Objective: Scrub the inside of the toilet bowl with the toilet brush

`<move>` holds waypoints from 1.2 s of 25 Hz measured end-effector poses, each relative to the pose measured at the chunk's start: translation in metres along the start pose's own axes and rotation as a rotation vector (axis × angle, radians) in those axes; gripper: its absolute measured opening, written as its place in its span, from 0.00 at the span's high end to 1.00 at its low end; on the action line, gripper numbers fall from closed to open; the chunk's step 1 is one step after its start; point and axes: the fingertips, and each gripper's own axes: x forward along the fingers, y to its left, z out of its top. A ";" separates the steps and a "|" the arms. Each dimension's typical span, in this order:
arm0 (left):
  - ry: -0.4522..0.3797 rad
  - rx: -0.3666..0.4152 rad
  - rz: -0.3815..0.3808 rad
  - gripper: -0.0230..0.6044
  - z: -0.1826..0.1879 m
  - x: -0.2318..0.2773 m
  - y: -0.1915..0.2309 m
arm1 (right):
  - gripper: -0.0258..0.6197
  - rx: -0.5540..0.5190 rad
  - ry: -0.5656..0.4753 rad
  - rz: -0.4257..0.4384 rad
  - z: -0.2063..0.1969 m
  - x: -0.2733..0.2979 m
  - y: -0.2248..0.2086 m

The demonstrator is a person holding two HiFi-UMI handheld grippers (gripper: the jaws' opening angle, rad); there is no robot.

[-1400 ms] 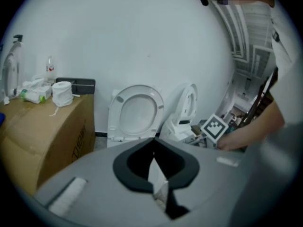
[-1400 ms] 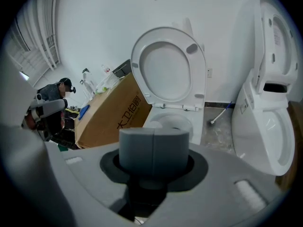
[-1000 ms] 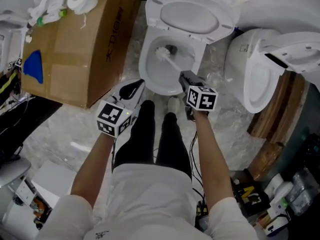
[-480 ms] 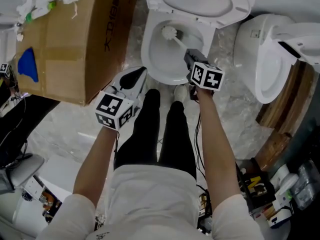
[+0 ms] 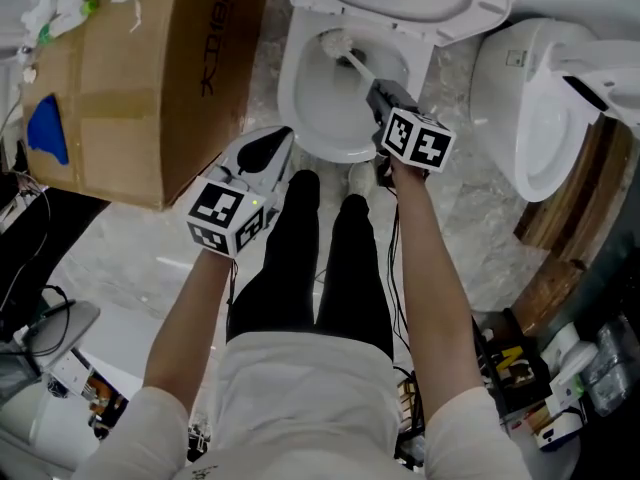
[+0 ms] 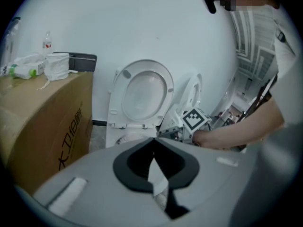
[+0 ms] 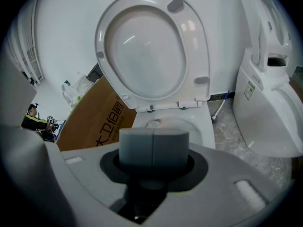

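The white toilet bowl point(image 5: 292, 108) stands open in front of me, its seat and lid point(image 7: 149, 46) raised. My right gripper point(image 5: 381, 94) hangs over the bowl's right rim, shut on the handle of the toilet brush. The brush's white bristle head point(image 5: 331, 41) rests inside the bowl near the back wall. In the right gripper view the two grey pads point(image 7: 137, 148) are pressed together above the bowl point(image 7: 166, 123); the handle is hidden there. My left gripper point(image 5: 268, 151) hovers left of the bowl, shut and holding nothing, and looks at the toilet point(image 6: 142, 91).
A large cardboard box point(image 5: 150, 78) with paper rolls on top stands to the left. A second toilet point(image 5: 540, 108) stands to the right. The person's legs point(image 5: 320, 258) stand just before the bowl. Cables and gear point(image 5: 520, 388) lie at the lower right.
The right gripper has pushed forward over the bowl, taking the brush head from the middle of the bowl toward its back wall. The left gripper has hardly moved.
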 end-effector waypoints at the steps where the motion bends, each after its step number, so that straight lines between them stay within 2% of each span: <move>1: 0.001 0.002 -0.002 0.98 0.000 0.000 0.000 | 0.73 0.003 0.000 0.005 -0.001 0.002 0.001; 30: 0.016 0.025 -0.006 0.98 -0.009 -0.003 -0.012 | 0.73 -0.097 0.085 0.128 -0.052 -0.007 0.036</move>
